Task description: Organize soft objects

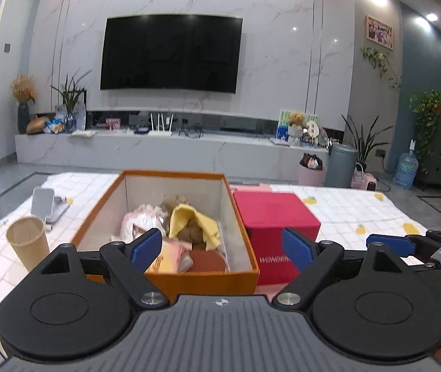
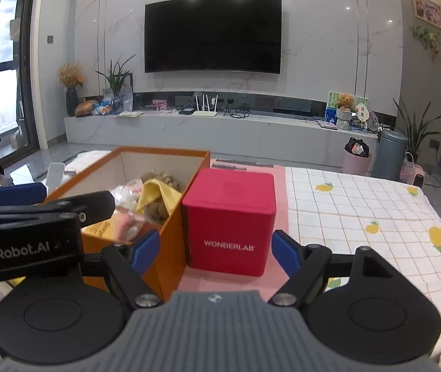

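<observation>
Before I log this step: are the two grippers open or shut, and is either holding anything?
Left gripper: open, holding nothing, near the orange box.
Right gripper: open, holding nothing, near the red box.

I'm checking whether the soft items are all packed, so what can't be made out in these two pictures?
- Left wrist view: the orange box's lower contents, hidden by its front wall and the left hand-held gripper.
- Right wrist view: much of the box interior, covered by the left hand-held gripper's body.
- Red box: closed, contents unseen.
- Wrapped pink items: blurred, kind unclear.
- Table's near edge: cut off in both views.
</observation>
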